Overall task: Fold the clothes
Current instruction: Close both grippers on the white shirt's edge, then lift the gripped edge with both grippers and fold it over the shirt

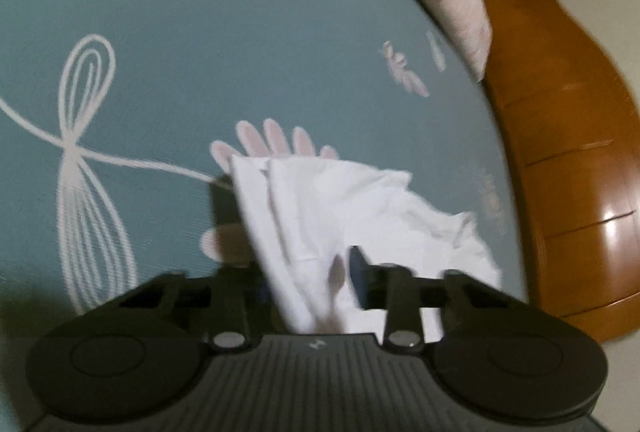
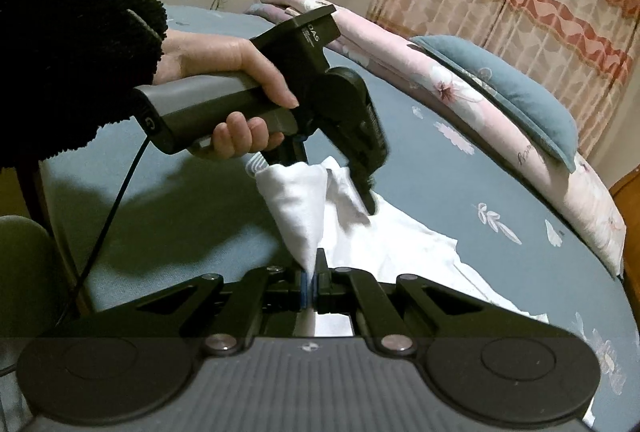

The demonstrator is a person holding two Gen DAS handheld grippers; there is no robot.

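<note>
White garment (image 2: 360, 228) is pinched by right tongs (image 2: 311, 282) and left tongs (image 2: 320, 173) above the bed (image 2: 460, 167); mid-fold, edges must be aligned.

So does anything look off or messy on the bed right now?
Only the white garment: it is rumpled and bunched on the blue bedsheet, not flat, with one corner pinched in the right gripper and cloth between the left gripper's fingers. Nothing looks spilled or damaged.
</note>
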